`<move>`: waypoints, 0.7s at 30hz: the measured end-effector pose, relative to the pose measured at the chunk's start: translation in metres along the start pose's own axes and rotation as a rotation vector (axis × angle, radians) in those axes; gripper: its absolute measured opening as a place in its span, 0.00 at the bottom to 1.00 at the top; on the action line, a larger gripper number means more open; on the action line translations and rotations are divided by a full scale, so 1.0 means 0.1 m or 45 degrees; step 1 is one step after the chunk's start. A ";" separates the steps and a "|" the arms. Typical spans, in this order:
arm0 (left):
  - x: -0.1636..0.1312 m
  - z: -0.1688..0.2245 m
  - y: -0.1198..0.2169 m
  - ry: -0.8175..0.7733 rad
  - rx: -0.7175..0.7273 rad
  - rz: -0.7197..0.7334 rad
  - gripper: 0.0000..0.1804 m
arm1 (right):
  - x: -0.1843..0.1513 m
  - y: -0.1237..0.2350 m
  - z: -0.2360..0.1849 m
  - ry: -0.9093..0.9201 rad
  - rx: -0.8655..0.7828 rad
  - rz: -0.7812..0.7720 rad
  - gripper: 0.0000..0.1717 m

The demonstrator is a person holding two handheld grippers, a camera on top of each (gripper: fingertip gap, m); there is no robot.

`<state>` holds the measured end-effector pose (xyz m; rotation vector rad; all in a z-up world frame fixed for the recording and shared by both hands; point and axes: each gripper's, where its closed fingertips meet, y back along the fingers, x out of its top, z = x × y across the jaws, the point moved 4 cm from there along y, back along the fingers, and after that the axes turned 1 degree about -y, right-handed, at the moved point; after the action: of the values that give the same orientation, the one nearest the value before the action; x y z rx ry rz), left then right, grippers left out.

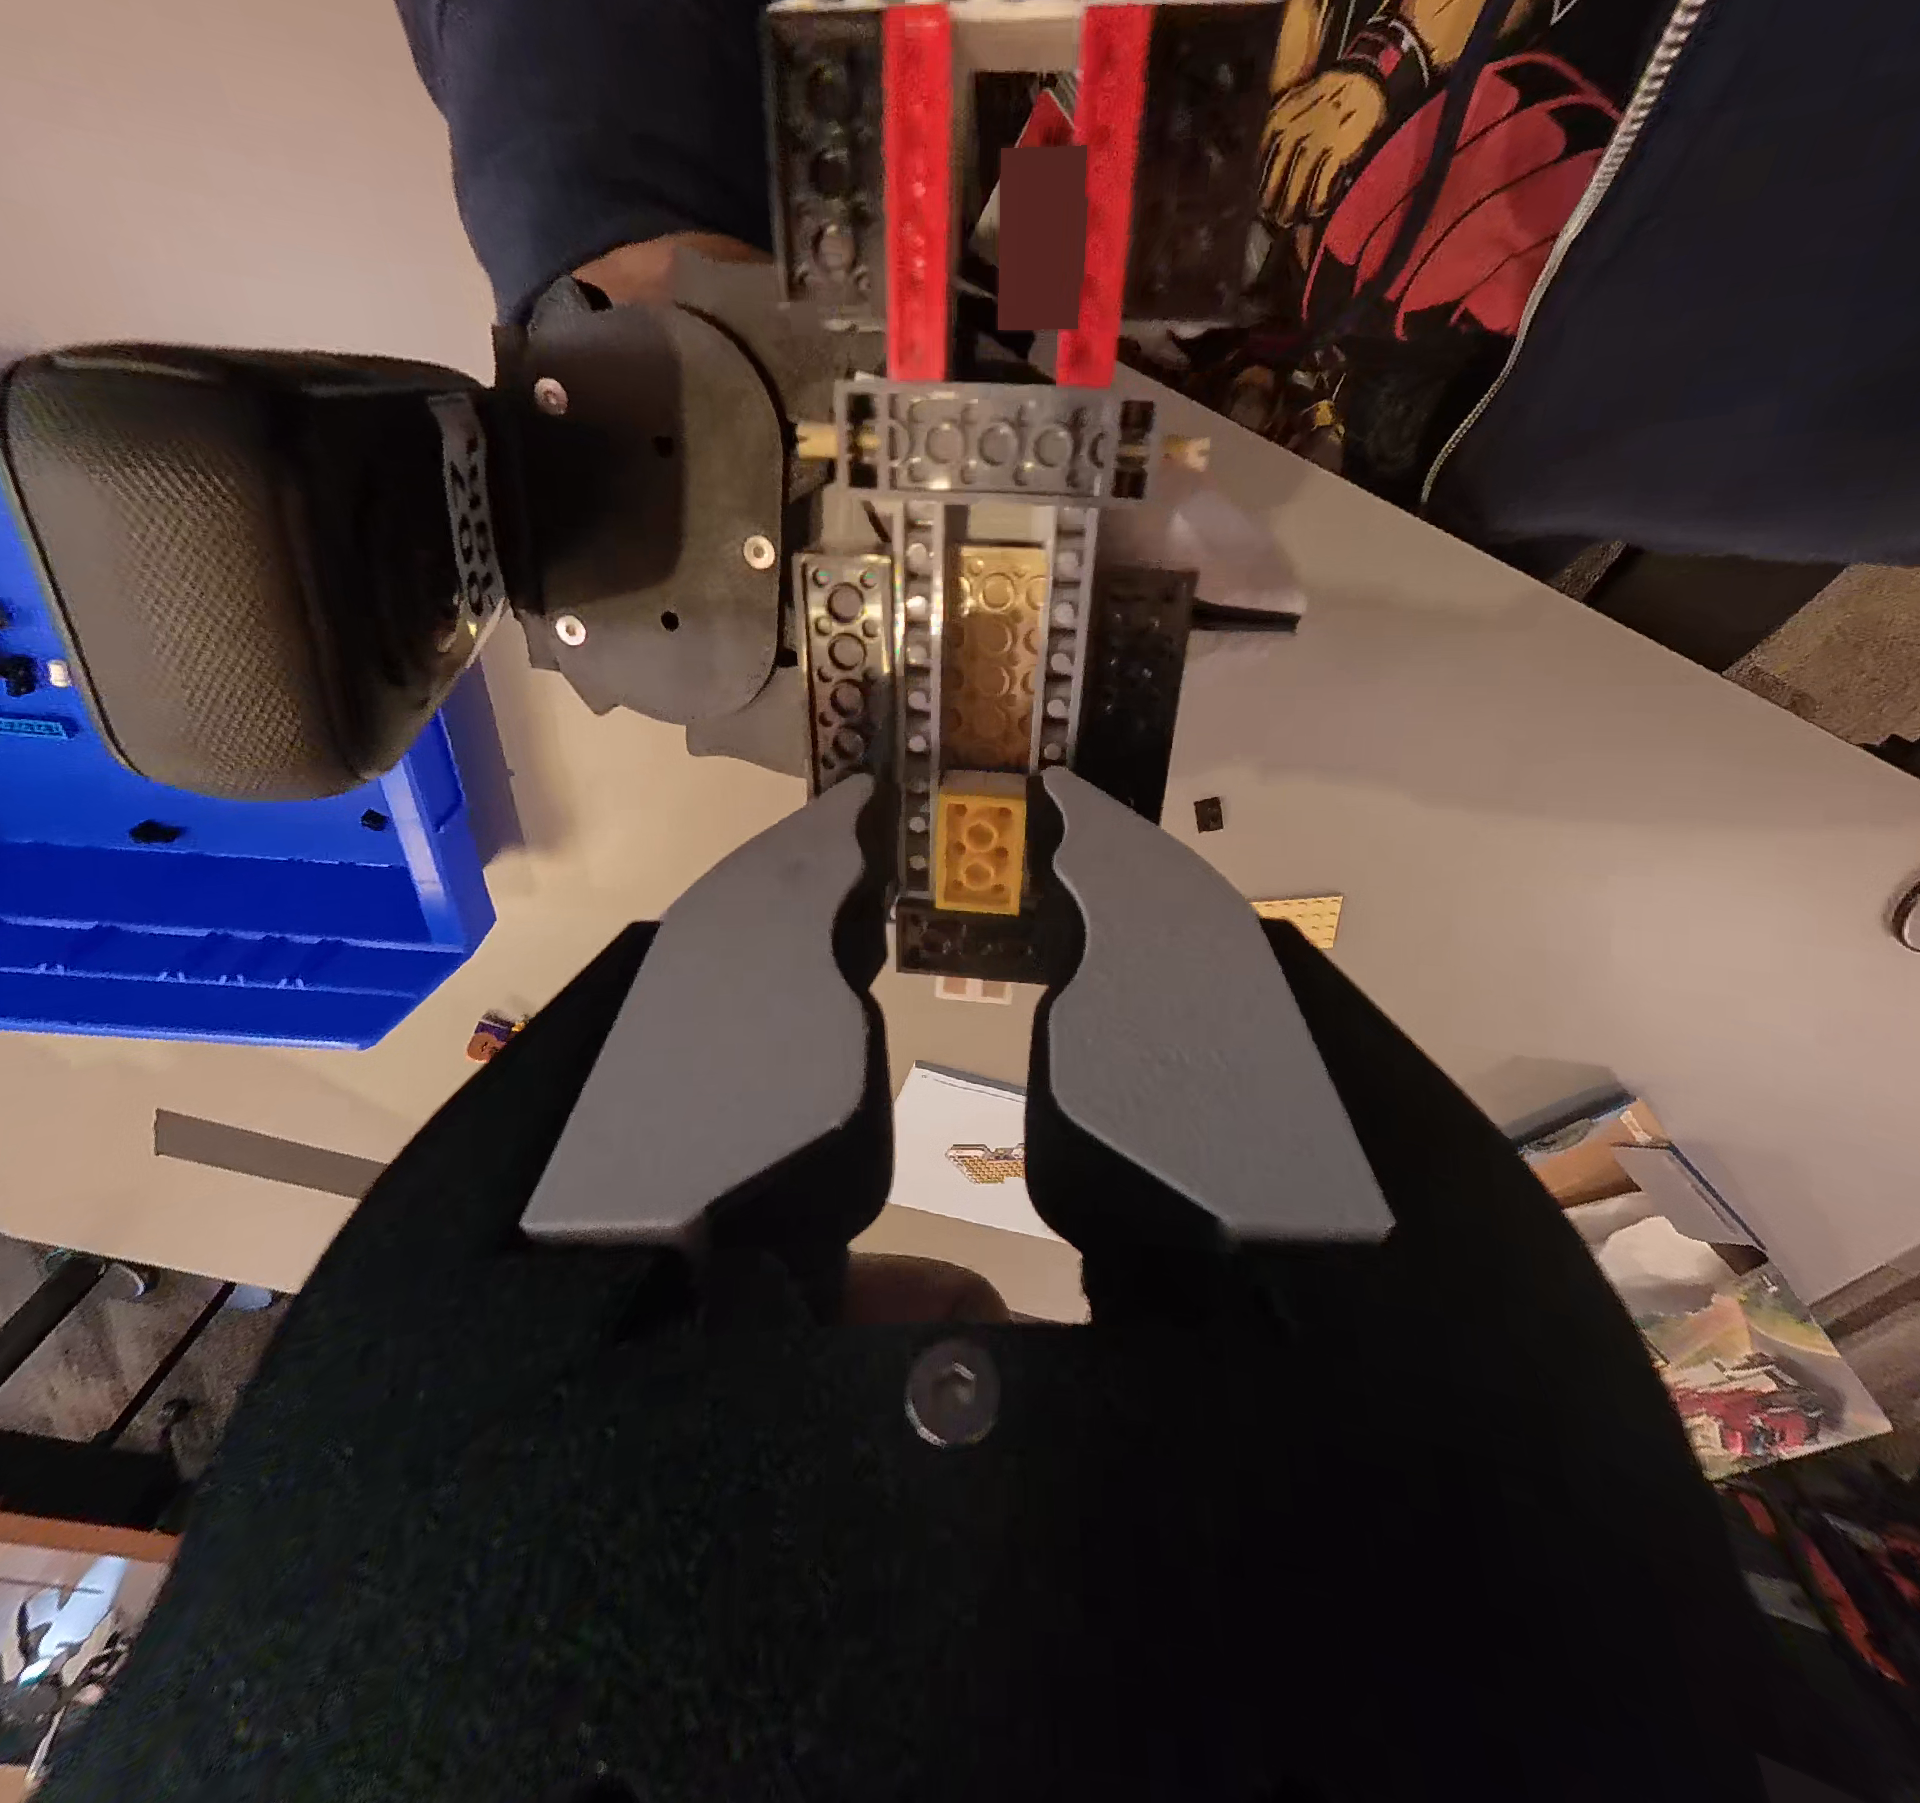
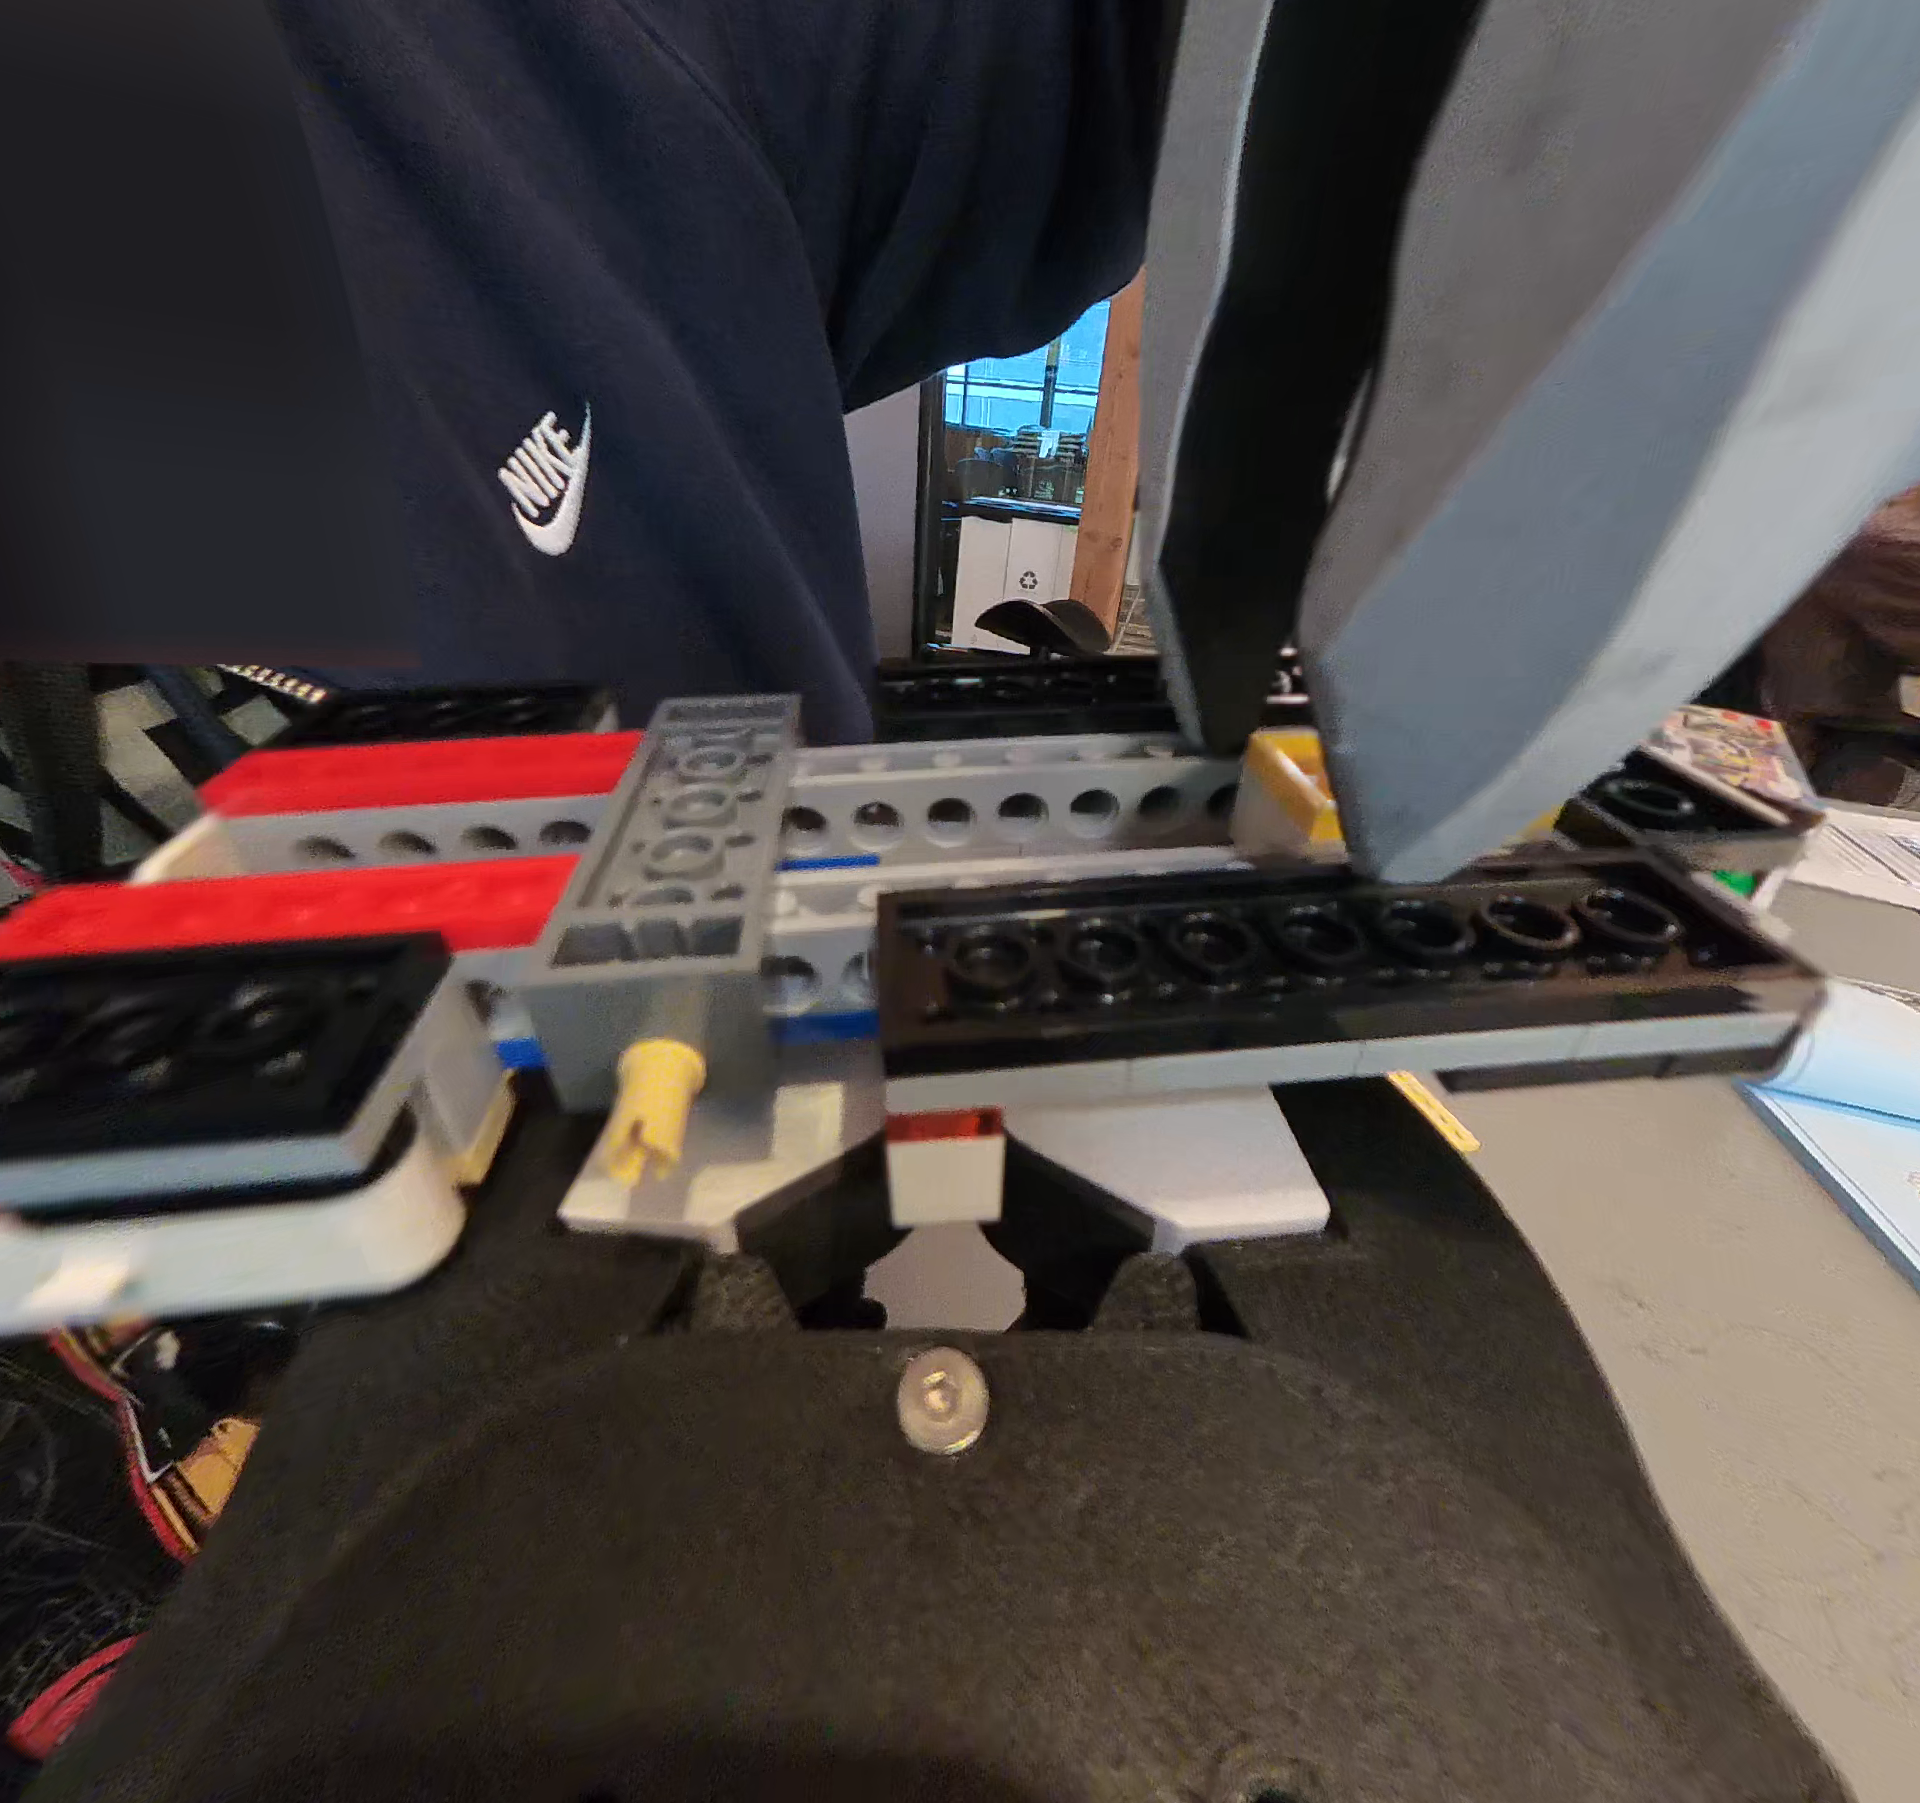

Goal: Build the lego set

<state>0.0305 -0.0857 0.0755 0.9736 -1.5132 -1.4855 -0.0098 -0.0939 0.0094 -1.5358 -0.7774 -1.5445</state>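
Left claw (image 1: 961, 849): clenched across a yellow brick (image 1: 977, 854) and the grey holed beam (image 1: 916, 714) just beside it; one pad lies on the brick, the other on the beam's outer side.
Yellow brick: at the near end of the brick model (image 1: 997, 548), between its two grey beams.
Right claw (image 2: 943, 1223): its dark pads grip a small white block with a red top (image 2: 943, 1166) on the model's lower side, carrying the model above the bench (image 1: 1455, 714).
Brick model: turned underside up, with black plates (image 2: 1320, 953) along the edges, a grey cross plate (image 2: 675, 839), a tan pin (image 2: 655, 1099) and red strips (image 1: 920, 195) at the far end.
Bench: booklet (image 1: 956, 1161) under the left claw, blue bin (image 1: 260, 901) to one side.
Beyond: a person's dark navy top (image 2: 520, 195).
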 end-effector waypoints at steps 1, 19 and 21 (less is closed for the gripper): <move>0.01 0.00 0.00 0.006 -0.001 0.003 0.13 | 0.00 0.00 0.00 0.003 -0.004 0.004 0.03; -0.01 0.00 0.03 0.119 -0.086 -0.055 0.12 | 0.01 0.02 0.01 0.008 -0.015 0.013 0.49; 0.00 0.00 0.04 0.119 -0.087 -0.041 0.12 | 0.02 0.02 0.00 0.008 -0.014 0.017 0.50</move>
<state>0.0305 -0.0856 0.0792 1.0167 -1.3776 -1.4841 -0.0078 -0.0946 0.0108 -1.5406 -0.7547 -1.5451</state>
